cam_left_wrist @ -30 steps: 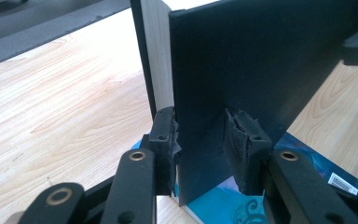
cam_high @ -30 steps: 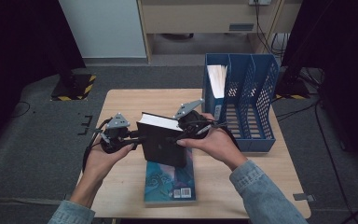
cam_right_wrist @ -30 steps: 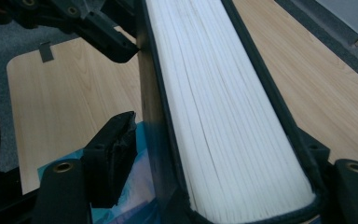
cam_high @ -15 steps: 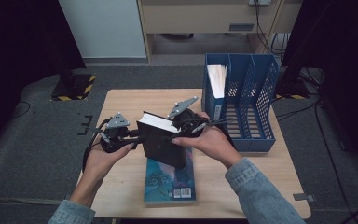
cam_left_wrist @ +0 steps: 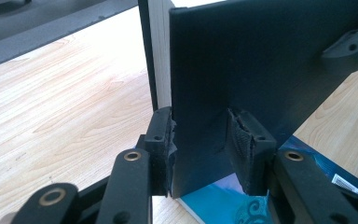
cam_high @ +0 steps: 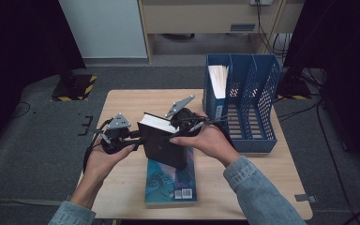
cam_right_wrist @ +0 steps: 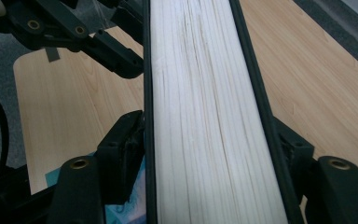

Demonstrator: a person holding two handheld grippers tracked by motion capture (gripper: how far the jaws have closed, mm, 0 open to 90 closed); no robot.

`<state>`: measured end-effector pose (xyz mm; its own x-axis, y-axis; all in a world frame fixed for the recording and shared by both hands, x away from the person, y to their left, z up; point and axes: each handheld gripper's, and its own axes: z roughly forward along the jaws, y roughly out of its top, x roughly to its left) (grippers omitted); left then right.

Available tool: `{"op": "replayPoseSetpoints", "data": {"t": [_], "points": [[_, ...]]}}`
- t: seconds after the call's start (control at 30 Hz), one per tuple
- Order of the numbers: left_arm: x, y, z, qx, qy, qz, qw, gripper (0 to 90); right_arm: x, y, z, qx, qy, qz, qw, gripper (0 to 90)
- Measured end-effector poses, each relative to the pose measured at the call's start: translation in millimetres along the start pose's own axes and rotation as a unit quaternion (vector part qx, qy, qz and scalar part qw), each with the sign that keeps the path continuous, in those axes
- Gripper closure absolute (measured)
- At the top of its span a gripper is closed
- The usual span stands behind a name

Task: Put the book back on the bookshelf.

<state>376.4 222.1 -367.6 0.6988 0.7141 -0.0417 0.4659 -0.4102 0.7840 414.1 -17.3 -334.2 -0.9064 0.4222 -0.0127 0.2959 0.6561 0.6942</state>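
Compared with the frame a second earlier, the right hand-held gripper (cam_high: 180, 123) is seen drawn in closer over the black book (cam_high: 166, 140), its grey plate now nearer the page edge; its jaws have just been closing, with the book's thickness between them. The left hand-held gripper (cam_high: 138, 137) is found in the same place at the book's left side, and the book itself is unchanged in position.

The left forearm is brought in from the bottom left, the palm turned up beneath its gripper, which is pointed level toward the book. In the left gripper view one black cover of the book (cam_left_wrist: 261, 70) is pinched between the two pads. The right hand is laid over the book's far upper corner, the denim sleeve angled in from the bottom right. In the right gripper view the white page block (cam_right_wrist: 200, 116) is clasped across both covers by the jaws.

The black book is held upright above a teal book (cam_high: 171, 180) lying flat on the table (cam_high: 122, 101). At the table's right edge stands a blue file rack (cam_high: 253, 108); white papers (cam_high: 218, 79) are stood in its leftmost compartment.
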Motion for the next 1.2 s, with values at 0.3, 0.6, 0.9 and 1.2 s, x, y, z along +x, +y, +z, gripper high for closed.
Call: {"op": "replayPoseSetpoints", "data": {"t": [0.3, 0.6, 0.9, 1.2], "points": [[-0.2, -1.3, -0.4, -0.002, -0.002, -0.002, 1.0000, 61.5, -1.3, -0.3, 4.7, 0.017, 0.006, 0.005, 0.9998, 41.5], [0.0, -2.5, -0.5, -0.006, -0.003, -0.003, 1.0000, 60.8, -3.6, 1.1, 5.6, 0.024, 0.031, 0.014, 0.9991, 47.7], [9.4, -21.5, -4.3, -0.008, 0.016, -0.021, 0.9996, 48.4, -4.5, 2.5, 5.0, 0.029, 0.033, 0.029, 0.9986, 51.3], [38.1, -76.1, 2.7, 0.021, 0.047, -0.070, 0.9962, 48.0, -22.8, 2.1, 4.4, 0.024, 0.027, 0.118, 0.9923, 52.5]]}}
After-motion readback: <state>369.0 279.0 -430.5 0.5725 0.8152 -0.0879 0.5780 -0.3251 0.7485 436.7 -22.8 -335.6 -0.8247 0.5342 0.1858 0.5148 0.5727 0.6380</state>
